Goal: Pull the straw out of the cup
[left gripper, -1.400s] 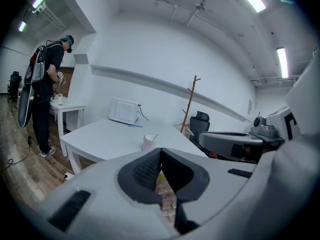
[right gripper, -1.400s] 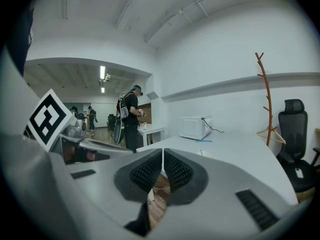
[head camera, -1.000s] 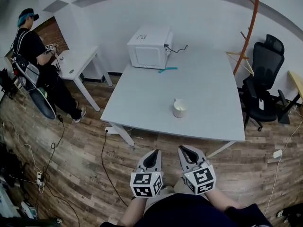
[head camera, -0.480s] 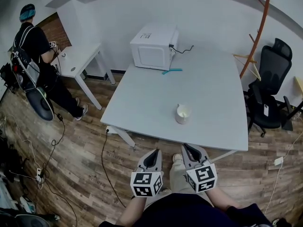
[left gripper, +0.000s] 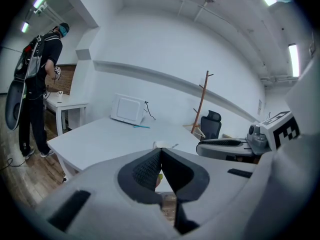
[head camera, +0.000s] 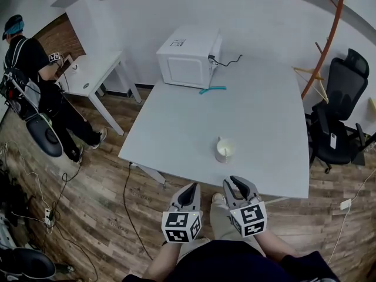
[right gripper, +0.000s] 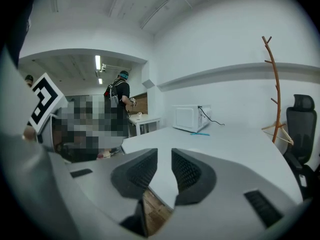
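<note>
A white cup stands near the front edge of the grey table; a thin straw sticks out of its rim. Both grippers hover side by side over the floor just short of that edge. My left gripper is shut and empty, its tips pointing at the cup. My right gripper stands slightly open below the cup; its jaws have just been opening with nothing between them. The right gripper view does not show the cup.
A white microwave sits at the table's far edge with a teal object in front of it. A black office chair and a wooden coat rack stand at the right. A person stands by a small white table at the left.
Both grippers have come forward to the table's front edge, so the cup is nearer. The right jaws have parted from shut. The person at the left has shifted.
</note>
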Demonstrator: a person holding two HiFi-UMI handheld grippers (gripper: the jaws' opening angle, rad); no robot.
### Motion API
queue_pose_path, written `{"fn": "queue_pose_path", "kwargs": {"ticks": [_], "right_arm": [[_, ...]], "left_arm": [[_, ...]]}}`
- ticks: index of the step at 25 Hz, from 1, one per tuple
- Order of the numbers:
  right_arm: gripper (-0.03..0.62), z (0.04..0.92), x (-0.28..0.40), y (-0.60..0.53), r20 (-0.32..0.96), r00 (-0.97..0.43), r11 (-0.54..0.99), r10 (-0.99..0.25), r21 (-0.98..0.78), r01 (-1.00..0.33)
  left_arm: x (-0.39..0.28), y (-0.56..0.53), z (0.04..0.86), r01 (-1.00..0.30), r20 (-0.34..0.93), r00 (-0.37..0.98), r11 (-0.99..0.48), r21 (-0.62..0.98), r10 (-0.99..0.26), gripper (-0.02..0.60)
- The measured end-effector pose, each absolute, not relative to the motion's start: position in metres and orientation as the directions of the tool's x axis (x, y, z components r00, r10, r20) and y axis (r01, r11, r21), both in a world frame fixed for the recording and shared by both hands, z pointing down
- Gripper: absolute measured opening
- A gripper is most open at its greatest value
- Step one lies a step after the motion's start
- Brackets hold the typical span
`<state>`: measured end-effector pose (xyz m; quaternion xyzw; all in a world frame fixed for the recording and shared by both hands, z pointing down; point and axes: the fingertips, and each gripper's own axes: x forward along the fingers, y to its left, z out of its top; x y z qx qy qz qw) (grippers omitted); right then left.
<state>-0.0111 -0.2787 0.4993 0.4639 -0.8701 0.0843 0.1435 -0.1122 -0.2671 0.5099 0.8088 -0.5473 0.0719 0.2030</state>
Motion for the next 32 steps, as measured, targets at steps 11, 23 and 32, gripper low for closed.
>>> {"fn": "queue_pose_path", "kwargs": {"ticks": [11,23,32], "right_arm": [[0.127,0.527,-0.001,-0.329,0.379,-0.494,0.55,-0.783,0.049,-0.834],[0.126,0.562,-0.007,-0.373,0.407,-0.514,0.586,-0.756,0.07,-0.807],[0.126,0.586,-0.007,-0.389,0.453,-0.514,0.607,-0.728,0.077,-0.791]], "left_arm": [[-0.104,-0.307,0.525,-0.917,0.353,0.383,-0.308,0.253,-0.853,0.018],[-0.1,-0.351,0.55,-0.92,0.347,0.373,-0.297,0.254,-0.86,0.018],[-0.101,-0.367,0.559,-0.924,0.34,0.363,-0.287,0.253,-0.868,0.018]]}}
